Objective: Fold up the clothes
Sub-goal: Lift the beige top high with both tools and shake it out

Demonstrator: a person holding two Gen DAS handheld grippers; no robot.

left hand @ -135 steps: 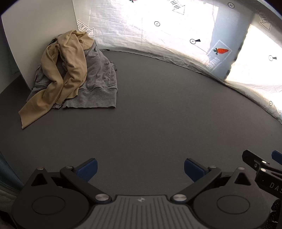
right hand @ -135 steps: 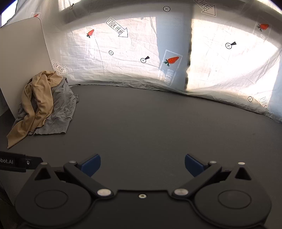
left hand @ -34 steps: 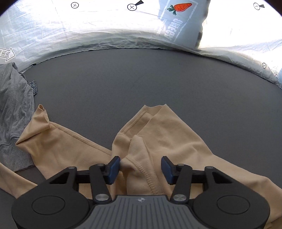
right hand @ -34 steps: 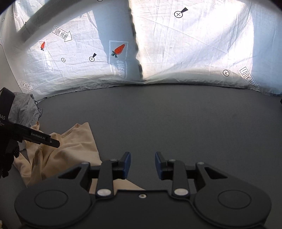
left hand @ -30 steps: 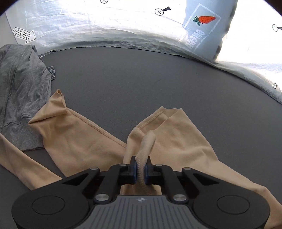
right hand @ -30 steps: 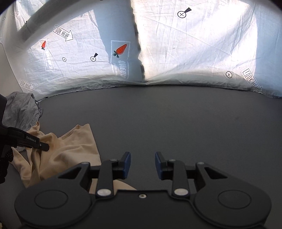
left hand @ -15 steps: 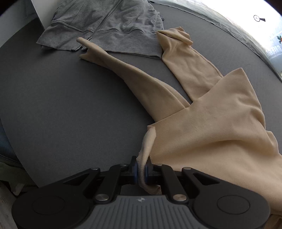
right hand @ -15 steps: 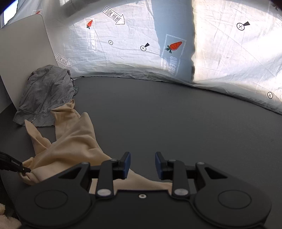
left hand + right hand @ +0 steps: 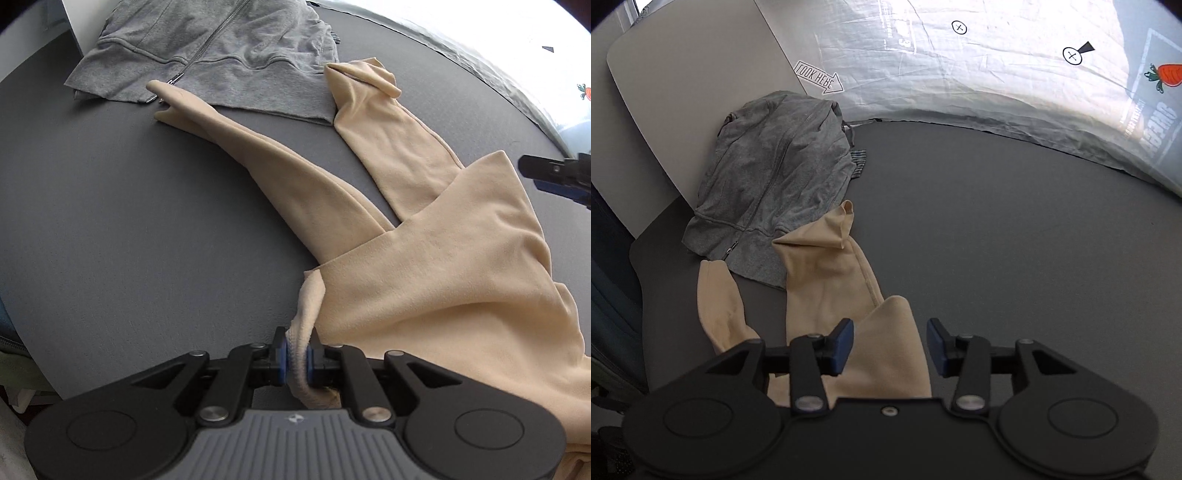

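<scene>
A tan long-sleeved top (image 9: 424, 280) lies spread on the dark grey table (image 9: 110, 221), its two sleeves reaching toward a grey zip hoodie (image 9: 221, 40). My left gripper (image 9: 298, 356) is shut on a bunched edge of the tan top near the table's front. My right gripper (image 9: 890, 345) is open, its fingers either side of a raised corner of the tan top (image 9: 886, 350), not touching. It also shows at the right edge of the left wrist view (image 9: 554, 175). The hoodie (image 9: 779, 177) lies at the far left.
A white board (image 9: 683, 92) stands upright behind the hoodie at the table's left end. A white printed sheet (image 9: 997, 66) with arrows and carrots hangs along the table's far side. The table's left edge (image 9: 639, 258) drops off near the sleeves.
My left gripper still holds the tan top, a little nearer to it. My right gripper has opened and moved left over the tan top's raised corner.
</scene>
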